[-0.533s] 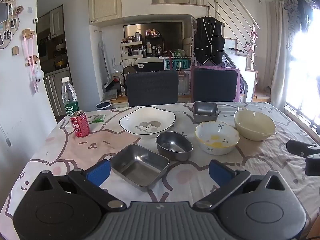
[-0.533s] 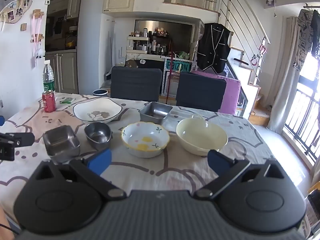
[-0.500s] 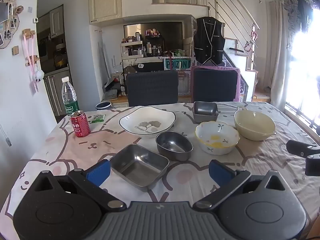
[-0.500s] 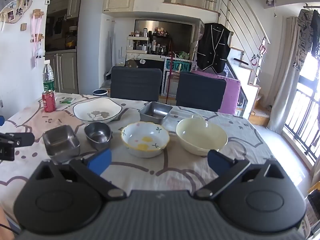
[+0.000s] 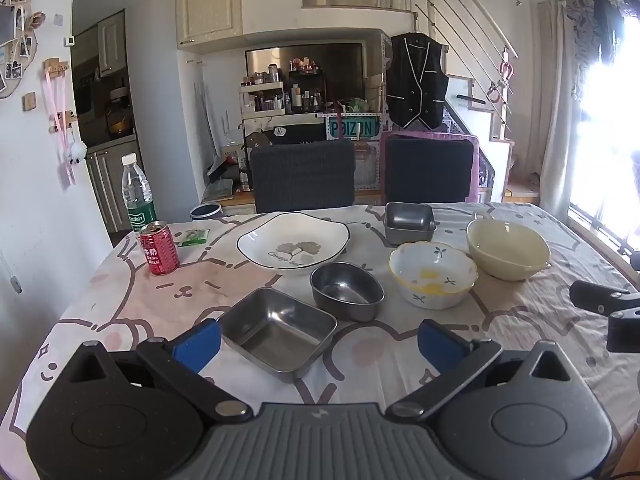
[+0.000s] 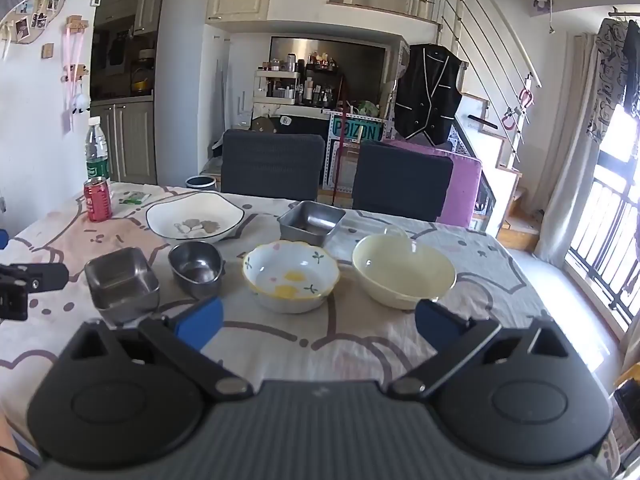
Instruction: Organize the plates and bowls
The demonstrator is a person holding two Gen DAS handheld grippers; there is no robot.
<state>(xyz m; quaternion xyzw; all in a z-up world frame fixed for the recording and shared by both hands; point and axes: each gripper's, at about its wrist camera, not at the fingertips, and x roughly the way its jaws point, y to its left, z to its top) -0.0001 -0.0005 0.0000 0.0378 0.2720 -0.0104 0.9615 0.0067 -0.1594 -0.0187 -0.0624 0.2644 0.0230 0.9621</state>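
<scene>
We have the left gripper [image 5: 318, 340] spread wide, gripping nothing, above the square steel tray [image 5: 277, 331]. Right gripper [image 6: 318, 320] likewise wide and empty, near the floral bowl [image 6: 291, 276].

The left tongs [image 5: 318, 340] hover tilted downward, their blue-padded fingers [image 5: 198, 344] spread as wide as they go, with nothing gripped. The right tongs [image 6: 318, 322] hover alongside, equally wide and empty. Each pair shows at the edge of the other's view, the two well apart.
</scene>
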